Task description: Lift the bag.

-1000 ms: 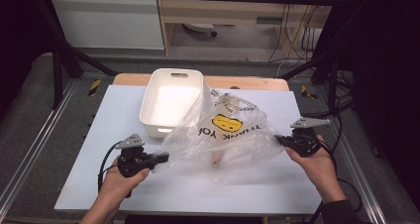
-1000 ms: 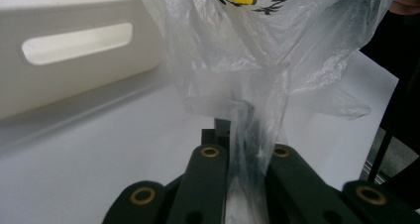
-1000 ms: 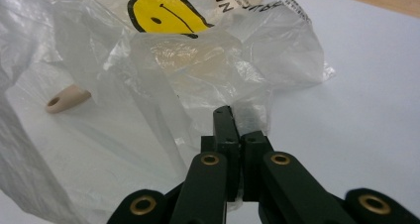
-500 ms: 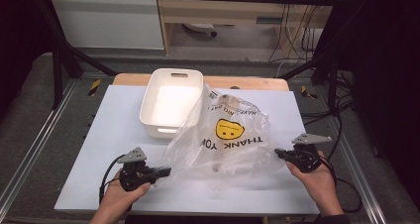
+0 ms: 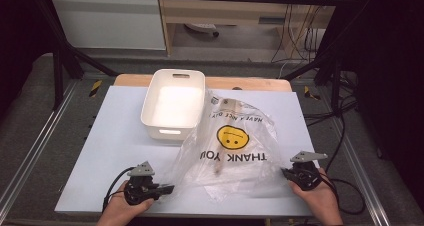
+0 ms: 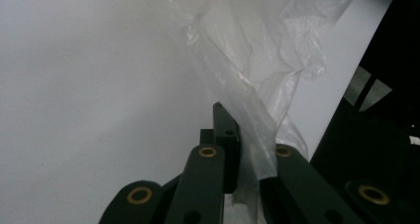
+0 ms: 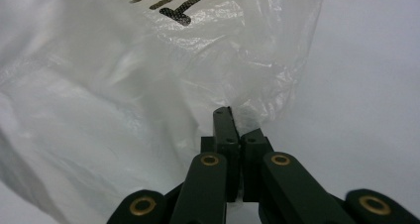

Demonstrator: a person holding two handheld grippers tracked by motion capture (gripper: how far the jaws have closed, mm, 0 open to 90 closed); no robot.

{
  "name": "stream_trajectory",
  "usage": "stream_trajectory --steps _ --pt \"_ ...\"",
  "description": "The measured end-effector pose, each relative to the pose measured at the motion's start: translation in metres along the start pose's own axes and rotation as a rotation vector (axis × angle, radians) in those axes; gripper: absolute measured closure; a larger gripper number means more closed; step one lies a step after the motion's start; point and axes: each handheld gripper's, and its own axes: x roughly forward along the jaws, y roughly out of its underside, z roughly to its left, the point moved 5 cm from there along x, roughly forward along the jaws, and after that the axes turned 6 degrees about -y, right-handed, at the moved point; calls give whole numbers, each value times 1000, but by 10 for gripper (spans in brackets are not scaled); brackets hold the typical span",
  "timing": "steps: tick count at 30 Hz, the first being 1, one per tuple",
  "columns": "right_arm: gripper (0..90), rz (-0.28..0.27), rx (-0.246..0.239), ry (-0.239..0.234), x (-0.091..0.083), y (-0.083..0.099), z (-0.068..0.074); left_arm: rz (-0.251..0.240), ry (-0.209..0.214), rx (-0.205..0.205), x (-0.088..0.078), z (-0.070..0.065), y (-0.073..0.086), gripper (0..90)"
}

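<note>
Clear plastic bag lies spread on the white table, with a yellow smiley and black "THANK YOU" print on it, and its far edge lies against the white bin. Something pale and small shows through the film near the bag's middle; what it is cannot be told.

At the near left corner of the bag, the left gripper has its jaws clamped on a twisted strip of the plastic; in the left gripper view the film runs down between the two black jaws.

At the near right edge, the right gripper pinches the bag's rim, its jaws pressed together on a fold of crinkled film in the right gripper view. The bag is stretched between both grippers, low over the table.
</note>
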Motion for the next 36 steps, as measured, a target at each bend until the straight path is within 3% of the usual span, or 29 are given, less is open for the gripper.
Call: stream_trajectory --steps 6,13,20,26,36 --pt "900 14 8 9 4 3 -2 -23 -41 26 2 -1 -2 801" --pt "850 3 29 -13 7 5 -4 -82 -121 7 0 1 -10 493" --pt "729 -3 16 -16 10 4 -2 -125 -161 -21 -2 3 -16 192" --pt "620 -6 16 -17 10 4 -1 -148 -159 -29 -2 2 -20 98" --pt "469 -28 -7 -35 13 0 4 -189 -154 -26 -3 -1 -25 84"
